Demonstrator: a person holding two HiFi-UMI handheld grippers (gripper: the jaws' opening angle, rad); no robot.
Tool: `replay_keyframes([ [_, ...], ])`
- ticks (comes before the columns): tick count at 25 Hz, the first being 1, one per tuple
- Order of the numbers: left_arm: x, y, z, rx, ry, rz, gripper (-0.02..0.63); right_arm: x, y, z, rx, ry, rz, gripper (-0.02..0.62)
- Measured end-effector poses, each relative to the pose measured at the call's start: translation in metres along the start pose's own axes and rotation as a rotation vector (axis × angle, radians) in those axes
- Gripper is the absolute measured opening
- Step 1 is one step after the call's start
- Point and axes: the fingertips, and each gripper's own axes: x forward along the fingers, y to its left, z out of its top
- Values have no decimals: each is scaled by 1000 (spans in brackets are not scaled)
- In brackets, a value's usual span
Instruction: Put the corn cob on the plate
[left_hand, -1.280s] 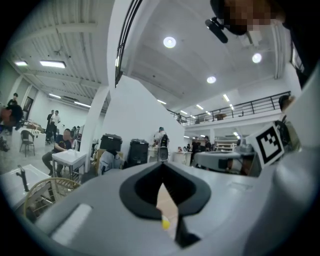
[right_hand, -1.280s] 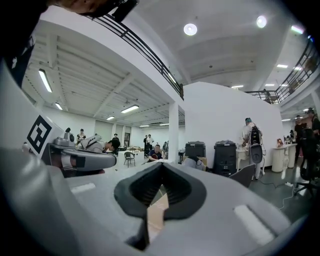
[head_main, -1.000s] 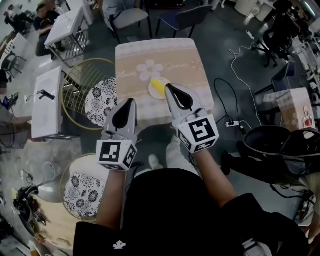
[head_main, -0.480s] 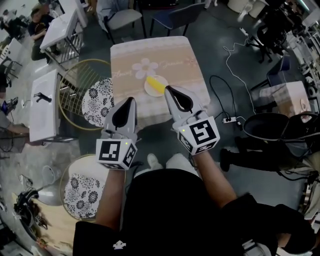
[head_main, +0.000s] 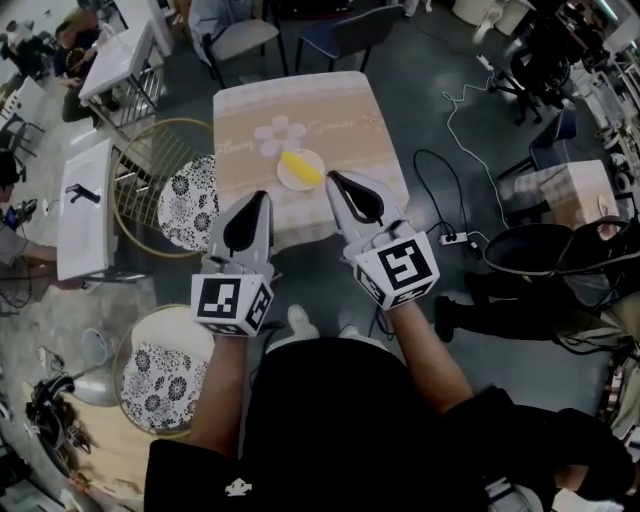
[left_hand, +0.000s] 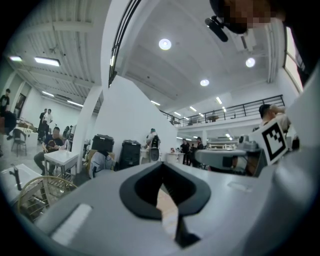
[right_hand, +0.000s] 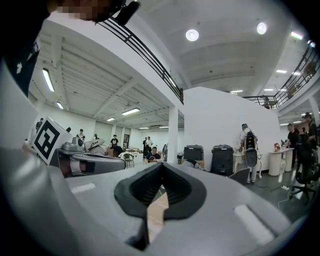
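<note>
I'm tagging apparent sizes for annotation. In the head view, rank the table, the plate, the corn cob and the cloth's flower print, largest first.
1. table
2. plate and flower print: these look about alike, so they are not ranked
3. corn cob, lying on the plate

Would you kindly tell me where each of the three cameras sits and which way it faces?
Head view: on the person's head, looking steeply down at the table, corn cob on the plate; forearms, left claw and right claw show.
Left gripper view: on the left claw, looking level toward the black cases past its shut jaws; the right claw's marker cube shows.
Right gripper view: on the right claw, level too, jaws shut; the left claw's marker cube shows.
Shared: both gripper views show those black cases.
</note>
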Motion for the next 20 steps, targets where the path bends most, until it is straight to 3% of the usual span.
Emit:
replay_keyframes([
  [20,-28,-79,7,56,7,13,8,-74,-2,12,17,-38,45,2],
])
